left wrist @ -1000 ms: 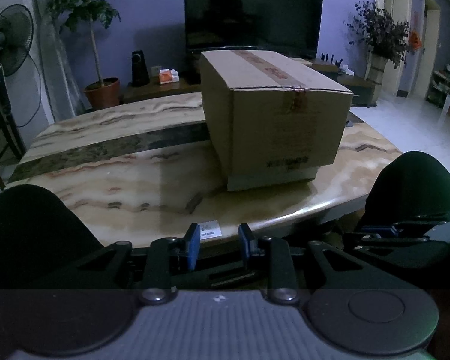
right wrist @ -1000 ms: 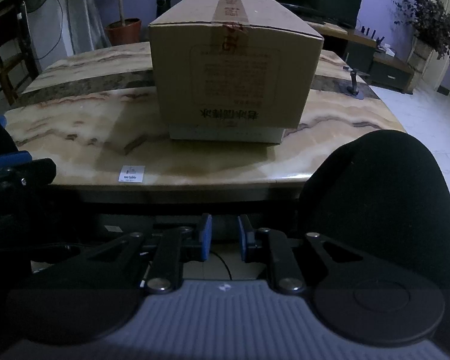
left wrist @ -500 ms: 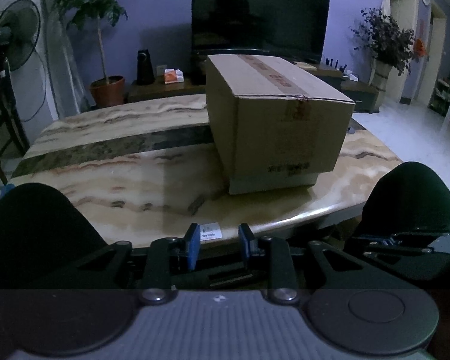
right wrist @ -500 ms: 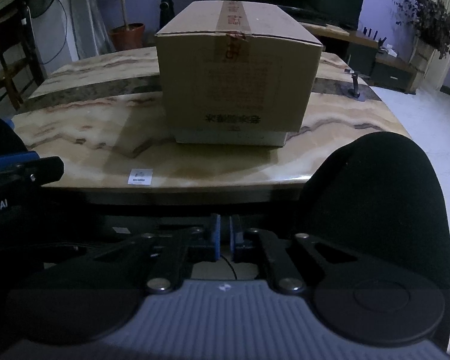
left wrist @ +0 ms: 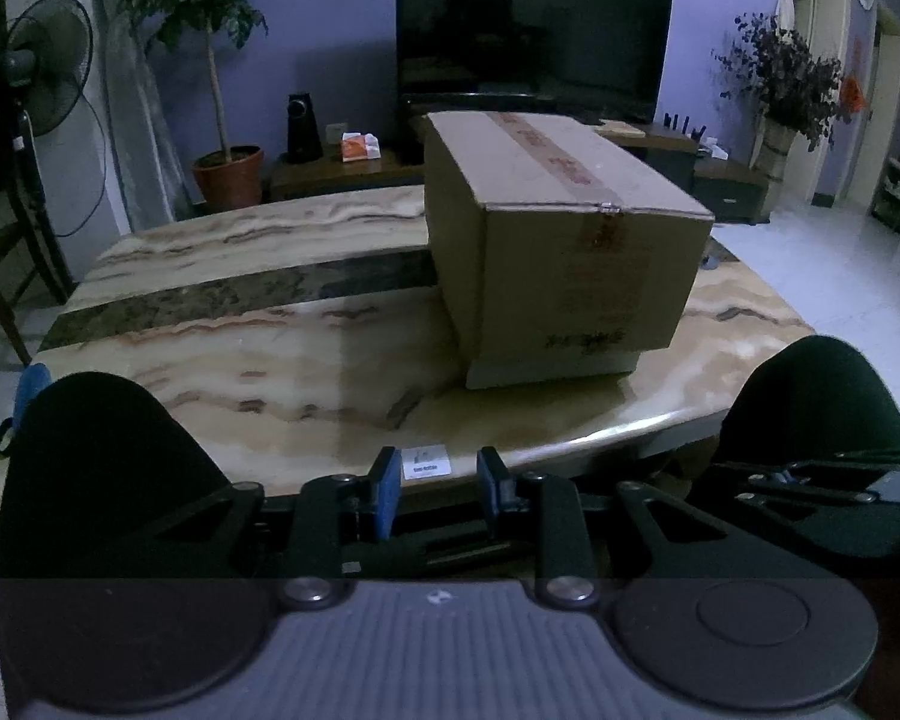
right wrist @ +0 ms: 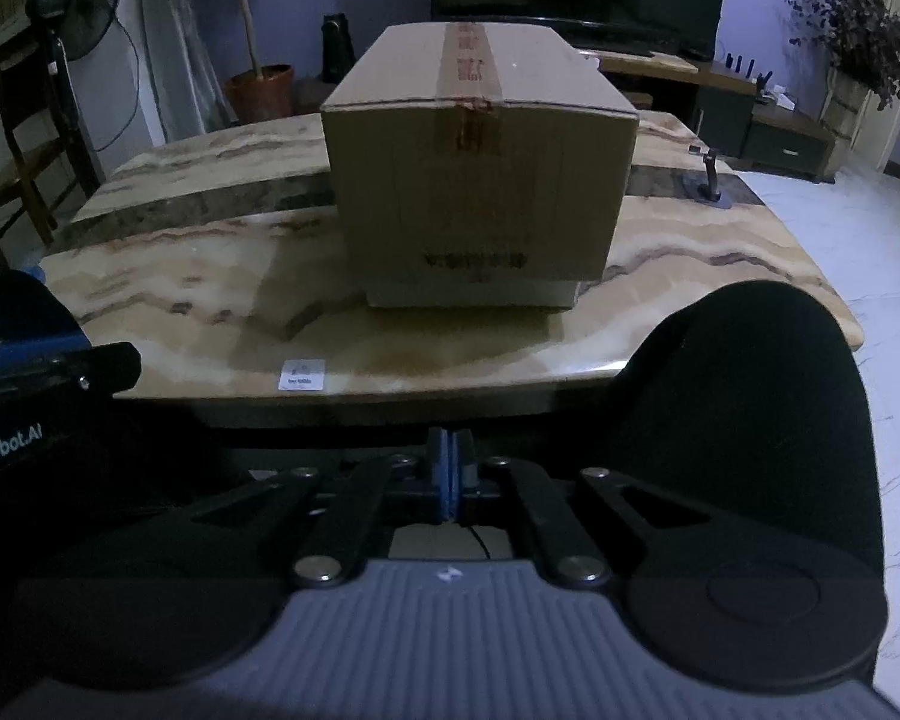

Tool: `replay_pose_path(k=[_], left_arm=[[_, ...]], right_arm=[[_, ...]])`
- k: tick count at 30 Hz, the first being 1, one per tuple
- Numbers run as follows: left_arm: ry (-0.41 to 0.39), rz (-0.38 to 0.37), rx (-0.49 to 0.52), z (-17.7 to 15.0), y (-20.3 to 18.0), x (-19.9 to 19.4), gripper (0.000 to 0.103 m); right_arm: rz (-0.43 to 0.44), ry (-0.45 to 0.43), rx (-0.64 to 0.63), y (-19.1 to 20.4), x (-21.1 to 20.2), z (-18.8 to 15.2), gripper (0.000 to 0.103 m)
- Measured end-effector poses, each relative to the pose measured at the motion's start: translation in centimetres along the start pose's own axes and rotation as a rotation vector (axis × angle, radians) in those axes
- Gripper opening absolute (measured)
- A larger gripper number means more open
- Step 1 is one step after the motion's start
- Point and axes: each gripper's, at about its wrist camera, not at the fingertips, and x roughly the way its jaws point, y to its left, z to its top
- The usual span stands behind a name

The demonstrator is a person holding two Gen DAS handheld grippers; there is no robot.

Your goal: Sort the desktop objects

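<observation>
A taped brown cardboard box (left wrist: 570, 246) (right wrist: 480, 180) stands closed on the marble table (left wrist: 258, 354) (right wrist: 168, 294), right of its middle. My left gripper (left wrist: 439, 492) hangs before the table's near edge, its blue pads apart with nothing between them. My right gripper (right wrist: 450, 474) is below the near edge in the right wrist view, its pads pressed together on nothing. A small white label (left wrist: 426, 462) (right wrist: 302, 375) lies flat near the table's front edge. Both grippers are well short of the box.
A small dark stand (right wrist: 709, 180) sits on the table's far right. Behind the table are a TV (left wrist: 528, 36), a potted plant (left wrist: 228, 174), a fan (left wrist: 36, 78) and a chair (right wrist: 24, 138). The person's dark sleeves (right wrist: 750, 420) flank both views.
The right gripper's pads have come together from a small gap. Both views have risen a little, so the table and box sit lower in the pictures.
</observation>
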Motion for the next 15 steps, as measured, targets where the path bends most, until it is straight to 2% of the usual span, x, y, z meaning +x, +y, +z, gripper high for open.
replay_pose_path(k=[15], left_arm=[[-0.005,0.026,0.005,0.6,-0.4,-1.4,0.027]], right_arm=[[0.010,-0.042,-0.004,0.8,-2.3,1.1,0.002]])
